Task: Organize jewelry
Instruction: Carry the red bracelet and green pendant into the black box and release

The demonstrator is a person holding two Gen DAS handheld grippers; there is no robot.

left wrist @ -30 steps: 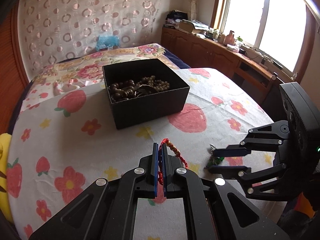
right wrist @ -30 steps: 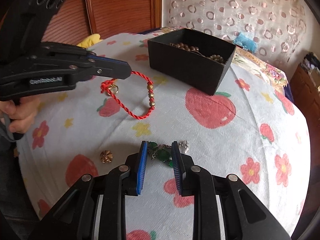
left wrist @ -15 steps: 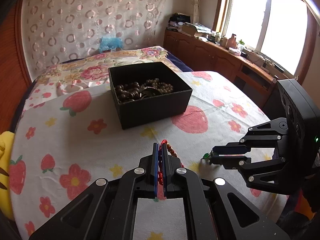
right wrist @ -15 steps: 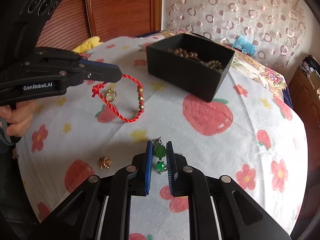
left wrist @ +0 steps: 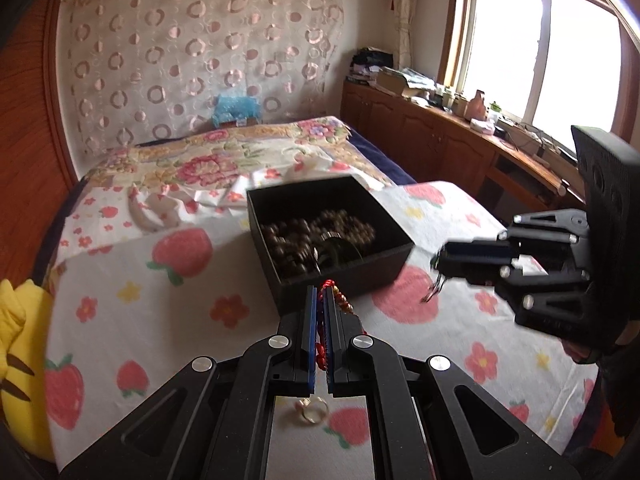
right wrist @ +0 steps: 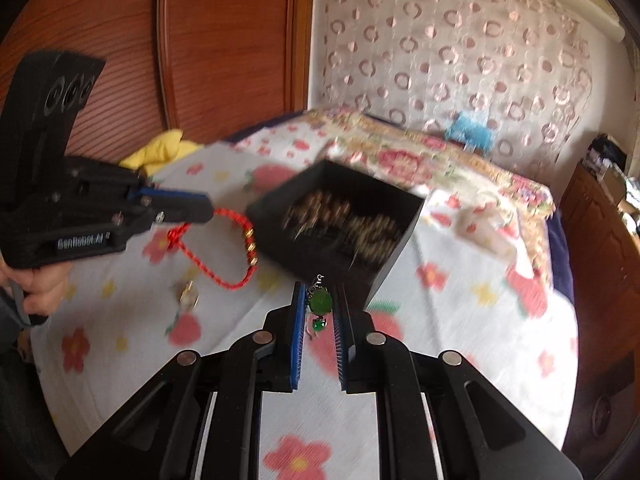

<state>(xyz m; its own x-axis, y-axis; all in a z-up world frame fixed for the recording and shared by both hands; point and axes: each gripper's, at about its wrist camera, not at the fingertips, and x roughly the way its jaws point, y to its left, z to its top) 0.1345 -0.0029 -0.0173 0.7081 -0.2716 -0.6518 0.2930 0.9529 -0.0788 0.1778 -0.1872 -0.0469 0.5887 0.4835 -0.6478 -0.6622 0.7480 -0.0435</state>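
My left gripper (left wrist: 319, 294) is shut on a red cord bracelet (left wrist: 325, 312) with gold beads and holds it above the table, close before the black box (left wrist: 340, 276). The bracelet hangs as a loop in the right wrist view (right wrist: 236, 248). My right gripper (right wrist: 319, 296) is shut on a green stone pendant (right wrist: 321, 302) and holds it in the air near the box (right wrist: 404, 216). It also shows in the left wrist view (left wrist: 440, 264), right of the box. The box holds brown bead strings (left wrist: 304, 236).
A gold ring (left wrist: 312, 414) lies on the strawberry-print tablecloth (left wrist: 160, 312) below my left gripper; it also shows in the right wrist view (right wrist: 188, 296). A yellow plush (left wrist: 16, 340) sits at the table's left edge. A bed and a wooden cabinet stand behind.
Both grippers have risen and moved toward the black box with their jewelry. The right gripper shut on the green pendant and lifted it off the cloth.
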